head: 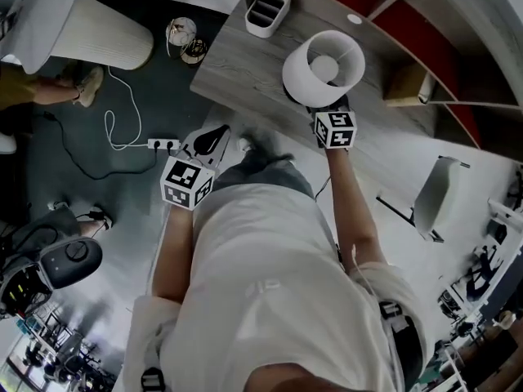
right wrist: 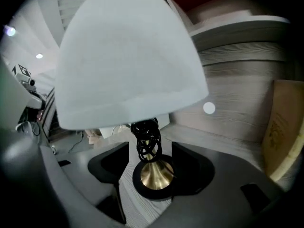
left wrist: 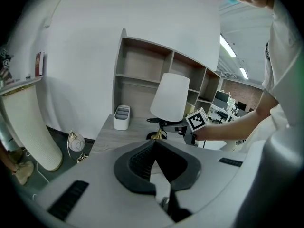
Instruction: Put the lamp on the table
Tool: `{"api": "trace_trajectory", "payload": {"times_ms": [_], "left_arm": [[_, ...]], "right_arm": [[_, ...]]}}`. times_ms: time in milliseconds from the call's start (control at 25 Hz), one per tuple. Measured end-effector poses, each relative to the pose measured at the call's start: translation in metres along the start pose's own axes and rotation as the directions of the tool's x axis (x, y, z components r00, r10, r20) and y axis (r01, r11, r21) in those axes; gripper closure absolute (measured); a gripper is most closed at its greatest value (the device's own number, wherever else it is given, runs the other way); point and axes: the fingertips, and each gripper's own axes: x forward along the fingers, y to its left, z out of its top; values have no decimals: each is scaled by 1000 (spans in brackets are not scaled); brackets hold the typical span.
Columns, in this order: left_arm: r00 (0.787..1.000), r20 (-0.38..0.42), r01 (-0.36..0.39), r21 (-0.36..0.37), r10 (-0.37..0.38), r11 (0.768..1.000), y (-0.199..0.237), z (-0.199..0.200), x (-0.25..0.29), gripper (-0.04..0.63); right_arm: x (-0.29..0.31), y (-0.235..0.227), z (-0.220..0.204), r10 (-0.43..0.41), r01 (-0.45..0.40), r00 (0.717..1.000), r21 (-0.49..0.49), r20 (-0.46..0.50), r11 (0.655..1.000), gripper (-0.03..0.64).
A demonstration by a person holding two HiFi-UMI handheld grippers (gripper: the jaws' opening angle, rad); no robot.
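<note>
- Two hand-held grippers are showing in the head view, each carrying a cube with square markers.
- The right hand-held gripper (head: 325,104) is reaching toward the upper middle of the frame, its tips tucked beneath the white shade of the lamp (head: 324,65).
- In its own view, the right hand-held gripper (right wrist: 148,161) is keeping its jaws spread, one on each side of the lamp (right wrist: 128,61); the brass foot and the stem, wound with black cord, are rising between them with a gap on either side.
- The lamp is standing upright on the grey wood-grain bench (head: 237,72), close to the edge nearest the person.
- The left hand-held gripper (head: 214,137) is hovering just off that edge, lower left of the lamp.
- In its own view, the left hand-held gripper (left wrist: 154,144) is pressing its jaws together at the tips, with nothing between them.
- A white divided tray (head: 268,10) is sitting at the top of the frame on the bench, well apart from the lamp.
</note>
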Motion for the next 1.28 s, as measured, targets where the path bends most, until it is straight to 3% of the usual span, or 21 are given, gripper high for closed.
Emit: {"api": "trace_trajectory", "payload": {"times_ms": [560,800,1280], "left_arm": [[995,22,97,45,-98,994,-51,21,29,580],[989,33,139,70,-141,988,-68,35,49,580],[971,100,202,144,-218,969,-97,80,68,580]], "right_arm": [[-75,-3,2,-30,28,999,87,28,996,337],[-124,-13,23,-47,36,995,121,90,992,430],[-229,-2,97,-75,66,965,47,251,997,563]]}}
